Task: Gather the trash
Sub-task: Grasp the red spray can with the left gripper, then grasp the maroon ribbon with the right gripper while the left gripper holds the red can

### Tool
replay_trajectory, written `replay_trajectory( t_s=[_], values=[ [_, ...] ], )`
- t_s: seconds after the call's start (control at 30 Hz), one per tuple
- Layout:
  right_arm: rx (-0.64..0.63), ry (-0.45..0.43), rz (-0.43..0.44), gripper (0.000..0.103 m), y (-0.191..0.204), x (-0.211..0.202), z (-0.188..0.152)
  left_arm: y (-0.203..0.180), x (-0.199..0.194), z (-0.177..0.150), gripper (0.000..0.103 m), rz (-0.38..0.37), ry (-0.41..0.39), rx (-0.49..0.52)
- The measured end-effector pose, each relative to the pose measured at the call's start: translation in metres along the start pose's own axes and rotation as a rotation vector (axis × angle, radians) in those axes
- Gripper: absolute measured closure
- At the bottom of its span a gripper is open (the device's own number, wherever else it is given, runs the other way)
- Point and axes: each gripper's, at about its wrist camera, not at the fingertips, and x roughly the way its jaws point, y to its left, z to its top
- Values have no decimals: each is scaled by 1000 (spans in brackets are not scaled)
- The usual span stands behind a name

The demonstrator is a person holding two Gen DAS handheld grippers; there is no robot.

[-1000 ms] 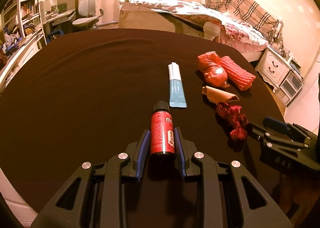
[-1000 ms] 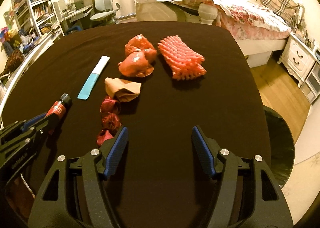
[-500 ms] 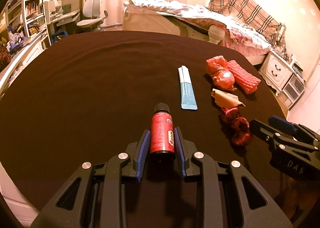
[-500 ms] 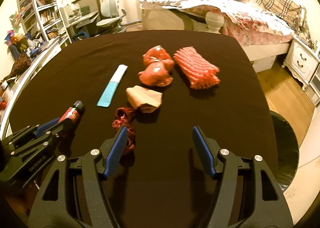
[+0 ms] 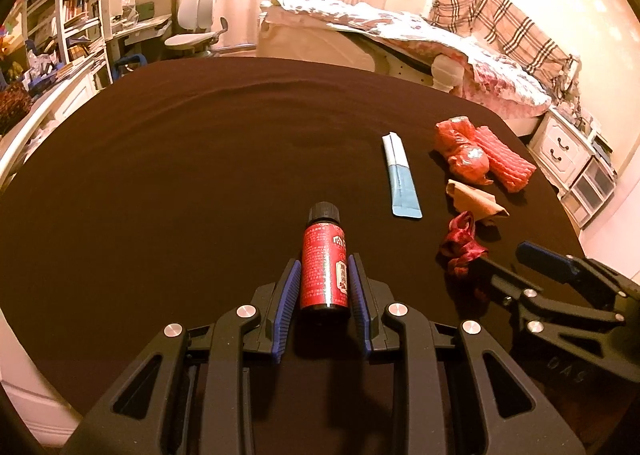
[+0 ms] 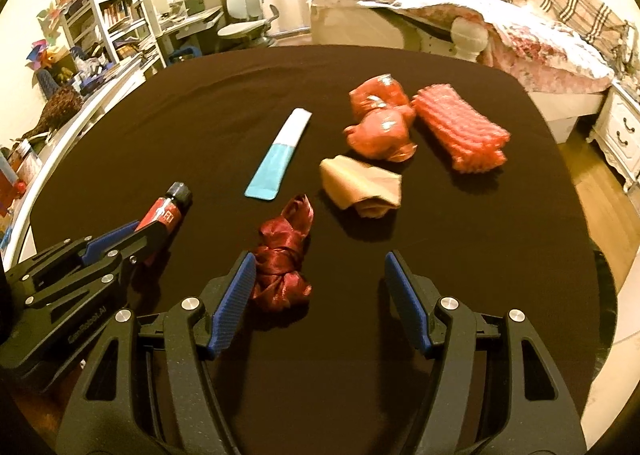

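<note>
Left gripper [image 5: 324, 279] has its jaws clamped tight on the little red bottle [image 5: 323, 259] over the desk [image 5: 180, 175]. Right gripper [image 6: 320, 291] sits about half open, empty, the crumpled red ribbon [image 6: 282, 255] against its left pad.

Left hand-held gripper [image 5: 324, 287]: clamped on red bottle [image 5: 323, 264]
Worktop [image 5: 180, 175]: blue sachet [image 5: 401, 179], brown paper [image 5: 474, 202], red ribbon [image 5: 460, 243]
Right hand-held gripper [image 5: 508, 261]: beside ribbon
</note>
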Motion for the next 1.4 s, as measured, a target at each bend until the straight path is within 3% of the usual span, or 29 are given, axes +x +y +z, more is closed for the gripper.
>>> replay_trajectory(
  t_s=[0.1, 0.23, 0.37, 0.7, 1.4],
  values=[
    [-7, 15, 12, 43, 6, 6, -2, 2, -1, -2, 75, 2, 0, -4],
    [-17, 14, 22, 62, 7, 5, -1, 3, 0, -3, 75, 1, 3, -8],
    [-22, 14, 38, 72, 9, 2, -3, 3, 0, -4, 75, -5, 1, -5],
    [32, 0, 23, 73, -25, -11, -8, -11, -4, -9, 75, -32, 0, 15],
    [235, -91, -143, 73, -131, -61, -31, -90, -14, -11, 75, -127, -32, 138]
  ],
)
